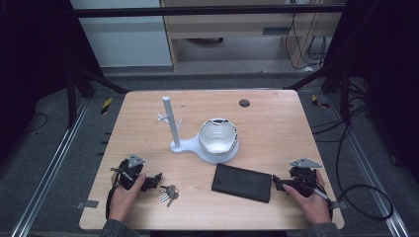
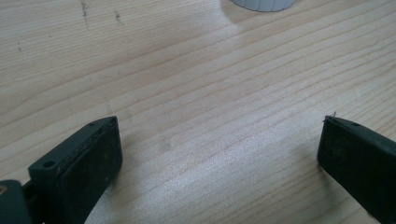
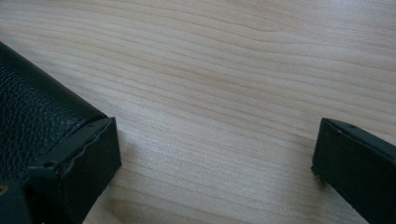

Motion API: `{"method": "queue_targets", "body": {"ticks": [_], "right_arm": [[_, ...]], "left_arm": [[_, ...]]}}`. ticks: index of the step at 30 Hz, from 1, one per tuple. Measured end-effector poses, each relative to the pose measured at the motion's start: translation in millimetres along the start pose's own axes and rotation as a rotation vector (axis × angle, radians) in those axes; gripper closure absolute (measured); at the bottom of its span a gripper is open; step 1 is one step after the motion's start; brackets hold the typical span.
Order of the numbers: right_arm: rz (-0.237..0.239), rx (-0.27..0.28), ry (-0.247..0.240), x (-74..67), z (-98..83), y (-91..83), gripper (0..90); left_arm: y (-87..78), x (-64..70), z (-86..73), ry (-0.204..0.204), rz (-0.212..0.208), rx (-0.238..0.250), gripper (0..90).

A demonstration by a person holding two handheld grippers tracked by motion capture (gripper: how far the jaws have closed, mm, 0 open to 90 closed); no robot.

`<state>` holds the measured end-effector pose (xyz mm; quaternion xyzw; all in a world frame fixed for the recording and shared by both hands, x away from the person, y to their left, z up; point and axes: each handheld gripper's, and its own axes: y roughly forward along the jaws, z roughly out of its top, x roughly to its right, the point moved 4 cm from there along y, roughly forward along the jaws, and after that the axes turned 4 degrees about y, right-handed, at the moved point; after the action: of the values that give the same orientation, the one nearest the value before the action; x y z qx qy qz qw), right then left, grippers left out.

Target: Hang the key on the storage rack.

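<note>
Both pairs of jaws stand wide apart over bare wood, holding nothing. The left gripper [image 1: 154,180] lies at 7 o'clock on the pale wooden table [image 1: 276,123], with a small bunch of metal keys [image 1: 168,193] just beside its tips. The right gripper [image 1: 277,183], at 4 o'clock, has one jaw against the flat black leather wallet [image 1: 242,182]. A white plastic stand with a bowl-shaped dish [image 1: 217,138] sits at centre.
</note>
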<state>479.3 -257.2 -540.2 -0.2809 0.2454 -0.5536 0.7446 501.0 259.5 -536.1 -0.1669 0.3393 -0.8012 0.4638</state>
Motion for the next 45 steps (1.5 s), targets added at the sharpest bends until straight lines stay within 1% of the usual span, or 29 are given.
{"method": "queue_targets", "body": {"ticks": [2,6,7,10,11,12,13,14,15,16,17,18,19,20,21,23,24,25,26,27,28,29,30,33,35,37,40,44,45], "right_arm": [[-0.002,0.002,0.000,-0.2,-0.3,0.1,1.2],[0.002,0.001,0.001,-0.4,-0.3,-0.1,1.1],[0.003,0.001,0.002,-0.4,-0.3,-0.1,1.1],[0.003,0.001,0.002,-0.5,-0.3,-0.1,1.1],[0.003,0.001,0.002,-0.5,-0.3,-0.1,1.1],[0.003,0.001,0.002,-0.5,-0.4,-0.2,1.1],[0.003,0.001,0.001,-0.5,-0.4,-0.2,1.1],[0.004,0.001,0.001,-0.5,-0.4,-0.2,1.1],[0.004,0.001,0.001,-0.5,-0.4,-0.2,1.1],[0.003,0.000,0.001,-0.5,-0.4,-0.2,1.1],[0.004,0.000,0.001,-0.5,-0.4,-0.2,1.1],[0.004,0.001,0.001,-0.5,-0.4,-0.2,1.1],[0.004,0.001,0.001,-0.5,-0.4,-0.2,1.1],[0.004,0.001,0.001,-0.5,-0.4,-0.2,1.1],[0.004,0.001,0.001,-0.5,-0.4,-0.2,1.1],[0.004,0.000,0.001,-0.5,-0.4,-0.2,1.1],[0.004,0.001,0.001,-0.5,-0.4,-0.2,1.1],[0.004,0.001,0.001,-0.5,-0.4,-0.2,1.1],[0.005,0.000,0.001,-0.6,-0.5,-0.3,1.1],[0.005,0.000,0.001,-0.6,-0.5,-0.3,1.1],[0.005,0.001,0.001,-0.6,-0.5,-0.3,1.1],[0.005,0.000,0.001,-0.6,-0.5,-0.3,1.1],[0.005,0.000,0.000,-0.5,-0.5,-0.3,1.1],[0.004,0.000,0.000,-0.5,-0.5,-0.3,1.1],[0.005,0.000,0.001,-0.6,-0.5,-0.3,1.1],[0.004,0.000,0.001,-0.6,-0.5,-0.3,1.1],[0.005,0.001,0.002,-0.7,-0.5,-0.3,1.1],[0.004,0.000,0.000,-0.6,-0.5,-0.3,1.1],[0.004,0.000,0.001,-0.6,-0.5,-0.3,1.1]], "left_arm": [[-0.2,1.5,-0.7,0.014,0.004,-0.003,0.0],[-1.5,6.2,-0.9,0.049,-0.020,-0.004,0.2],[-4.4,10.6,-0.1,0.070,-0.034,-0.007,3.9],[-13.2,22.4,2.5,0.133,-0.032,-0.003,4.0],[-13.2,22.4,2.5,0.133,-0.032,-0.003,4.0],[-16.7,26.8,3.0,0.156,-0.029,-0.006,4.0],[-20.2,31.6,3.5,0.171,-0.038,0.002,4.2],[-26.0,40.6,4.2,0.179,-0.077,0.012,4.3],[-26.0,40.6,4.2,0.179,-0.077,0.012,4.0],[-29.3,46.9,4.5,0.167,-0.105,-0.001,4.0],[-29.9,49.6,5.5,0.165,-0.117,-0.007,4.0],[-30.7,52.4,7.1,0.180,-0.122,-0.018,4.1],[-30.7,52.4,7.1,0.180,-0.122,-0.018,4.1],[-32.4,58.2,11.5,0.228,-0.127,-0.032,4.1],[-33.2,60.6,14.1,0.243,-0.122,-0.041,4.1],[-33.1,62.8,16.8,0.247,-0.121,-0.050,3.9],[-32.3,67.0,20.6,0.278,-0.125,-0.083,3.9],[-32.3,67.0,20.6,0.278,-0.125,-0.083,4.1],[-30.4,70.5,23.2,0.315,-0.136,-0.114,4.4],[-30.4,70.5,23.2,0.315,-0.136,-0.114,4.7],[-29.5,72.7,25.8,0.349,-0.133,-0.139,5.4],[-29.5,72.7,25.8,0.349,-0.133,-0.139,5.6],[-29.5,73.7,28.4,0.372,-0.131,-0.162,5.6],[-31.5,75.6,32.5,0.375,-0.159,-0.182,7.1],[-32.6,76.0,33.9,0.380,-0.166,-0.190,7.3],[-37.3,78.1,38.2,0.405,-0.181,-0.203,9.4],[-41.8,77.8,41.6,0.426,-0.184,-0.214,10.6],[-43.4,74.9,41.8,0.422,-0.204,-0.236,12.7],[-43.1,74.5,41.2,0.424,-0.198,-0.238,14.6]]}}
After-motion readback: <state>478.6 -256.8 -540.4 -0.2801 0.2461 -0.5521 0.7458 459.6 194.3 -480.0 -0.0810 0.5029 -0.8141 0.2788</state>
